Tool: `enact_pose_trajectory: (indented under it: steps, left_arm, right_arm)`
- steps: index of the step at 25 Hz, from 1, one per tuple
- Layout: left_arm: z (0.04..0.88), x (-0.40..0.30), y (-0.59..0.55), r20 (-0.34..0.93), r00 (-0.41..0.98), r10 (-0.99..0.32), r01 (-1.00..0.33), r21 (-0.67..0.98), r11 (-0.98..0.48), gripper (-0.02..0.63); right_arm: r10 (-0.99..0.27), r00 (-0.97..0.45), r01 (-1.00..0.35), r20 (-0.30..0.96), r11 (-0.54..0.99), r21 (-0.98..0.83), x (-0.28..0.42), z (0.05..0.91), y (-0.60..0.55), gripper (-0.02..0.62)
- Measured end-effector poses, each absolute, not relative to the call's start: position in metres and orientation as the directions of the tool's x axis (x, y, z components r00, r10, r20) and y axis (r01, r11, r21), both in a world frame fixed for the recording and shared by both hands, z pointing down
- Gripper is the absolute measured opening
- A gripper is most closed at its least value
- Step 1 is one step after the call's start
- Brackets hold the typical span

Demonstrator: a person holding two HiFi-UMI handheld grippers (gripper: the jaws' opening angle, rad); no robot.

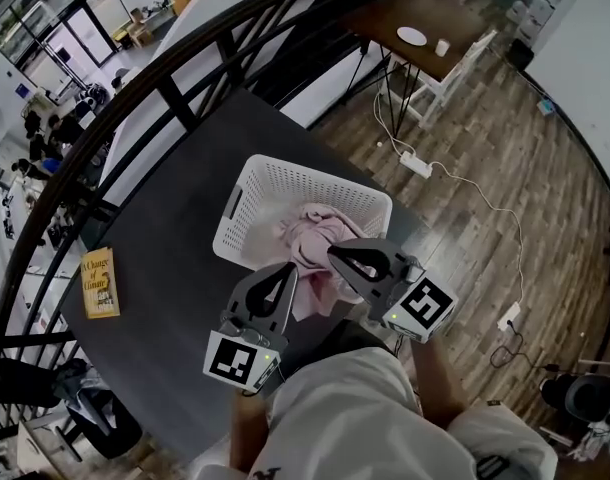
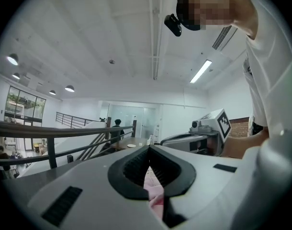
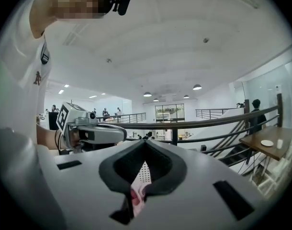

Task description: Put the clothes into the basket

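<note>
head view: your dark table (image 1: 165, 268) carries the white perforated basket (image 1: 285, 173) toward its far right edge. a pale pink garment (image 1: 320, 233) lies crumpled in the basket's near half, with soft folds bunched up and one part hanging over the near rim. your left gripper (image 1: 285, 273) and right gripper (image 1: 337, 255) each sit clamped on that near part, with pink cloth pinched between closed jaws. a yellow book (image 1: 100, 283) lies by the table's left edge.

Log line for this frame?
left gripper: shut on pink garment | right gripper: shut on pink garment | garment: partly in white basket, over near rim
</note>
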State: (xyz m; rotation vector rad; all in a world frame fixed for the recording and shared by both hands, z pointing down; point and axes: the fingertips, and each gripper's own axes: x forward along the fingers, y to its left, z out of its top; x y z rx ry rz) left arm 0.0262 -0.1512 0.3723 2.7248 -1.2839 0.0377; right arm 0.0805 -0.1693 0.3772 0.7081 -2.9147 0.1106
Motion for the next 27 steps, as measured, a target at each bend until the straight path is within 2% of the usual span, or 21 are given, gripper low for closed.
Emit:
enact_pose_trajectory:
  steps: [27]
  left_arm:
    - [0.368, 0.042, -0.133, 0.063, 0.665, -0.745, -0.747, 0.094, -0.658, 0.003]
  right_arm:
    - [-0.49, -0.859, -0.502, 0.149, 0.863, -0.055, 0.103, 0.382, -0.144, 0.015]
